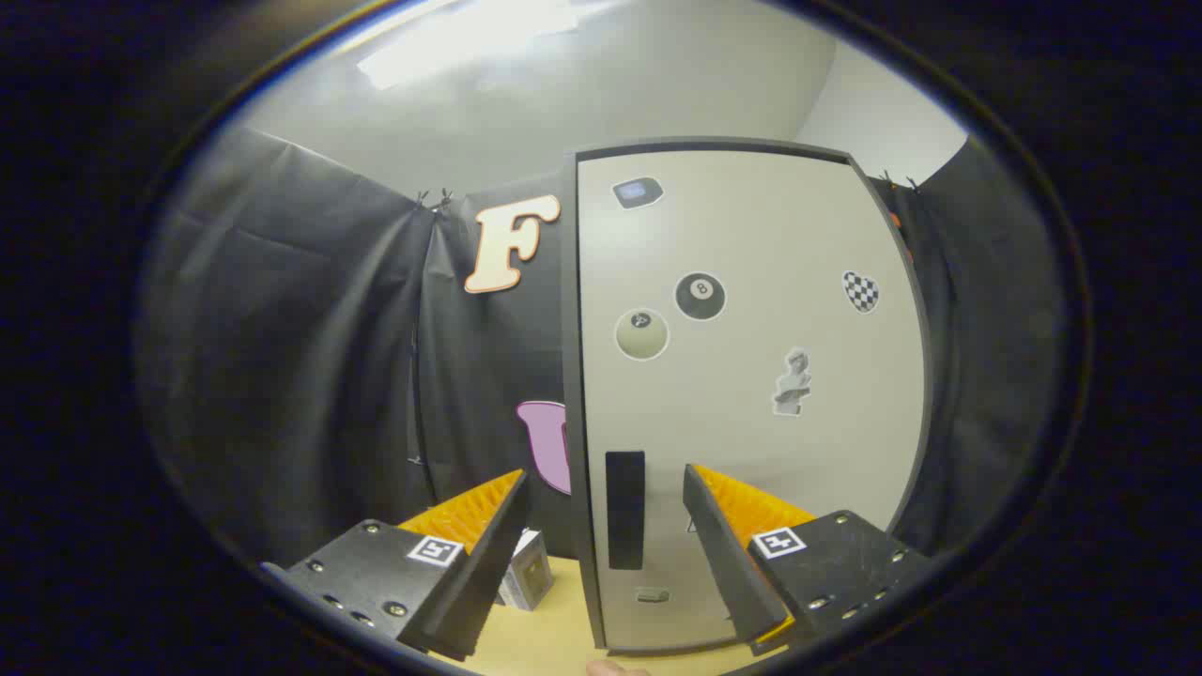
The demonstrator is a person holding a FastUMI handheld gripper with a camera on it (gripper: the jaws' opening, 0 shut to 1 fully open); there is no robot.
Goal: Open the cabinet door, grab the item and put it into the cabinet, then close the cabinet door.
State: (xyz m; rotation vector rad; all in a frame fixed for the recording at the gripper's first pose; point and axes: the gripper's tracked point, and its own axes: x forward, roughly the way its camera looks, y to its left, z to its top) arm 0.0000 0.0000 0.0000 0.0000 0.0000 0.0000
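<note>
A tall cabinet (751,394) with a pale door and dark frame stands just ahead of me on a wooden tabletop (554,620). The door carries several stickers and looks closed. Its dark vertical handle (624,509) sits near the door's left edge, low down, between my two fingers and slightly beyond them. My gripper (606,512) is open, with nothing between the fingers. A small silver-grey box (528,575), the item, rests on the table beside the cabinet's left side, partly hidden behind my left finger (479,545).
Black cloth walls hang behind and to both sides of the cabinet. A pale ceiling with a light lies above. A fingertip of a person's hand (615,668) shows at the table's near edge.
</note>
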